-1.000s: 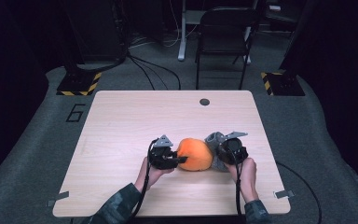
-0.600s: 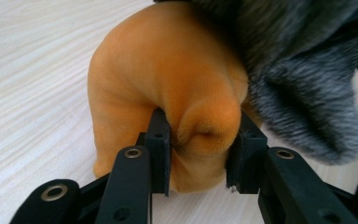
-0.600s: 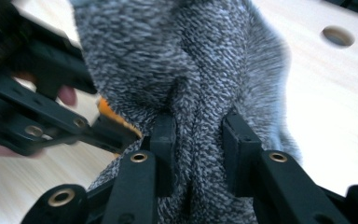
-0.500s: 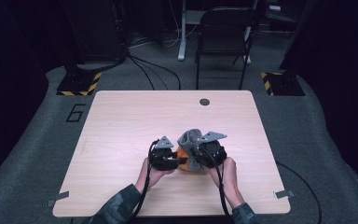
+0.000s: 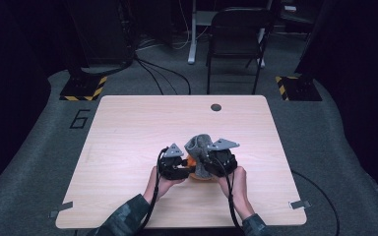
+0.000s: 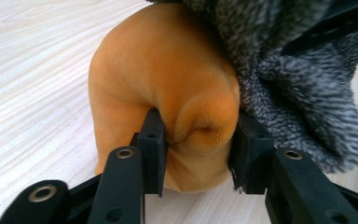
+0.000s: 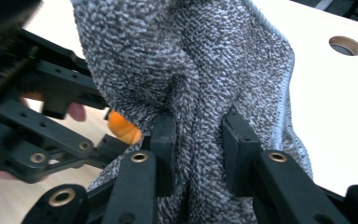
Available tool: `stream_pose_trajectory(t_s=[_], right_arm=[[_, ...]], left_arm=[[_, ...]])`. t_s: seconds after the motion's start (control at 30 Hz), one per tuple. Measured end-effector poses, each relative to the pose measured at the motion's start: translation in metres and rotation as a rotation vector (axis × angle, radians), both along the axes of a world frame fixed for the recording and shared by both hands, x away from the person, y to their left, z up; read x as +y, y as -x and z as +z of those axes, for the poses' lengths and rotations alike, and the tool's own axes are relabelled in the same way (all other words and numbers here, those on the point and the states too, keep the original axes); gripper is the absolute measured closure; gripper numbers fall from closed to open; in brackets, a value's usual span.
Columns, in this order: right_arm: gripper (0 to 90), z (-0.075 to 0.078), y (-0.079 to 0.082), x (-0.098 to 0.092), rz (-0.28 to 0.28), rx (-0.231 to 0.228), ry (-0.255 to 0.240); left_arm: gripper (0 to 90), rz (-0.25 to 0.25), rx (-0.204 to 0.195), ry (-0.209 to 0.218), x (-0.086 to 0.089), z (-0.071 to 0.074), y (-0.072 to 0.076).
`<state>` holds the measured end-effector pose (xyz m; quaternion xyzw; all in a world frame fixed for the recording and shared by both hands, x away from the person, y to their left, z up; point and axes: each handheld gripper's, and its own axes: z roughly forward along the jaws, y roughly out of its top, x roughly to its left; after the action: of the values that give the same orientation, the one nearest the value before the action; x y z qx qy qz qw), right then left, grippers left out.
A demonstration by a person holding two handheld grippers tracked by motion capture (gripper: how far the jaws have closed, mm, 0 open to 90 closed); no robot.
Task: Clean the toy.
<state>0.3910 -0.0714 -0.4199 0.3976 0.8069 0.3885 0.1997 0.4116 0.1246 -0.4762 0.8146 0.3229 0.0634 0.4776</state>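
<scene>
A second ago the orange cloth [image 6: 168,93] lay bunched in full sight between the two hands, near the front middle of the surface [image 5: 128,128], with the grey cloth [image 7: 205,70] off to its right side at the right tongs [image 5: 211,164]; now that grey cloth has been carried across and drapes over the orange one, so that from the high view little more than a sliver of orange shows under the grey heap. The right tongs are clamped on a thick fold of the grey cloth, the pads [image 7: 165,135] pressing into the pile from both sides in the right gripper view, and the grip looks the same as before. The left tongs [image 6: 198,154] have a puckered fold of the orange cloth between their pads [image 6: 151,140], which bear on it from both sides; their jaws have just been opening a little, though the fold is still pinched and not yet let go. The left hand [image 5: 160,184] has kept its place while the right hand [image 5: 234,179] swung in toward it. My reading is that the work in hand is stacking or wrapping the two cloths together, and that the covering move is mostly made; the easing left grip suggests a release or a regrip of the orange cloth comes next, and the grey layer could slide off if that is hurried
</scene>
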Motion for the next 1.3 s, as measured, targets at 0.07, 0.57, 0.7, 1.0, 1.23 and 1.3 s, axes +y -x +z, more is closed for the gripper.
stream_pose_trajectory(t_s=[0.07, 0.57, 0.7, 1.0, 1.23, 1.3], right_arm=[[69.0, -0.001, 0.000, 0.001, -0.010, -0.002, 0.023], [68.6, -0.011, -0.006, -0.040, -0.114, 0.076, 0.041], [68.5, -0.022, -0.012, -0.055, -0.149, 0.118, 0.038], [68.0, -0.053, -0.029, -0.075, -0.230, 0.215, 0.076], [68.3, -0.075, -0.040, -0.077, -0.242, 0.290, 0.102], [68.9, -0.068, -0.038, -0.081, -0.254, 0.280, 0.095]], left_arm=[[63.2, -0.006, 0.008, 0.001, 0.001, 0.000, 0.000], [69.1, -0.004, 0.011, 0.024, 0.001, -0.003, -0.001], [69.0, -0.006, 0.011, 0.022, 0.000, -0.003, -0.001], [68.8, -0.008, 0.012, 0.026, 0.000, -0.002, -0.001], [68.8, -0.004, 0.008, 0.029, 0.002, -0.002, -0.001], [68.8, -0.006, 0.010, 0.028, 0.003, -0.002, -0.002]])
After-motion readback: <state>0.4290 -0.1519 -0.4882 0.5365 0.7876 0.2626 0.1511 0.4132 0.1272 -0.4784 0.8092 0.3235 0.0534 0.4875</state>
